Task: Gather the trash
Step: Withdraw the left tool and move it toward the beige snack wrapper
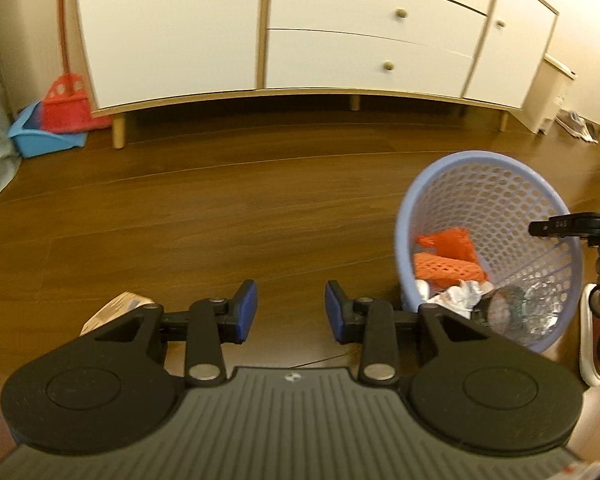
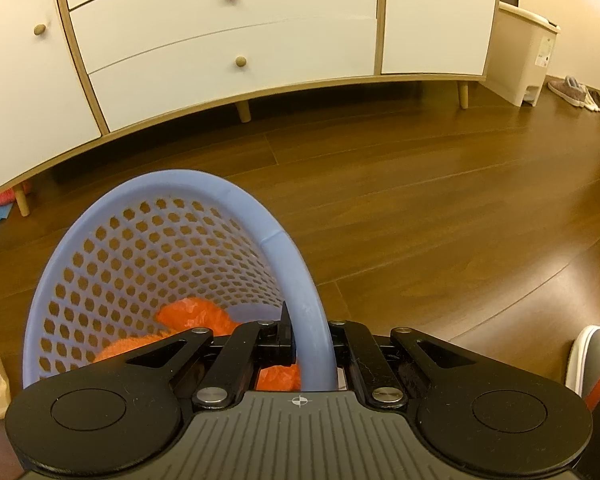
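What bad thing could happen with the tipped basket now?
The right gripper pinches only the thin rim of the blue basket, so it might slip. The basket leans, so the orange bag and foil could spill. The paper bag sits under the open left gripper, easy to miss.

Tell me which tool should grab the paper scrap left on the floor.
Left. The left tool is open and empty, with the paper scrap just beside its left finger. The right tool is clamped on the blue basket rim, holding it tilted.
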Demonstrator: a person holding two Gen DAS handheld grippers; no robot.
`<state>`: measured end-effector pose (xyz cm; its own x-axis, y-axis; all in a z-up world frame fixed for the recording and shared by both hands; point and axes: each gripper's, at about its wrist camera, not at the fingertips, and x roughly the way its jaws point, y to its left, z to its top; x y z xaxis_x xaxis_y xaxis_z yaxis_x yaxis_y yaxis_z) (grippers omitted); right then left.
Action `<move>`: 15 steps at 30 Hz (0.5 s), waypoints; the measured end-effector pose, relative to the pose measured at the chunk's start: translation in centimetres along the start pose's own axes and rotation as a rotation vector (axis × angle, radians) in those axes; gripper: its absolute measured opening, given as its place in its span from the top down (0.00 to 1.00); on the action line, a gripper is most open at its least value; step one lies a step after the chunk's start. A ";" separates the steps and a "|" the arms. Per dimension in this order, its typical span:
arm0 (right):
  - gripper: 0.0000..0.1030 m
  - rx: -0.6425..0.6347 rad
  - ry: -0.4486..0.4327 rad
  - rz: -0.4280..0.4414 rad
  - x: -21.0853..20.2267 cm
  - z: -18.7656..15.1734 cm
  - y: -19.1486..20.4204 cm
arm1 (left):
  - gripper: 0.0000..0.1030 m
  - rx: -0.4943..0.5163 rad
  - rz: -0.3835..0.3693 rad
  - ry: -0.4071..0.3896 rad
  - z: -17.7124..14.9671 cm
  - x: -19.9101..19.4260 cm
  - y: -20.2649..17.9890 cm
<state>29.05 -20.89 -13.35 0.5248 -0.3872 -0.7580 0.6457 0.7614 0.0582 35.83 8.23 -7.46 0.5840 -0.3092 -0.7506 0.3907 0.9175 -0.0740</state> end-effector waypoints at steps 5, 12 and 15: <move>0.98 -0.022 -0.034 -0.001 0.2 0.3 1.3 | 0.69 -0.052 0.025 -0.010 -1.2 -0.4 1.9; 0.97 -0.043 -0.086 -0.018 1.0 1.2 2.7 | 0.69 -0.141 0.070 -0.007 -3.3 -0.1 4.7; 0.97 -0.048 -0.099 -0.025 1.4 1.6 3.1 | 0.69 -0.168 0.096 0.005 -4.6 0.3 5.9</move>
<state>32.69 -19.89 -13.20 0.5629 -0.4539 -0.6908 0.6329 0.7742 0.0070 35.02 14.65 -11.11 0.6094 -0.2172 -0.7626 0.2088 0.9718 -0.1099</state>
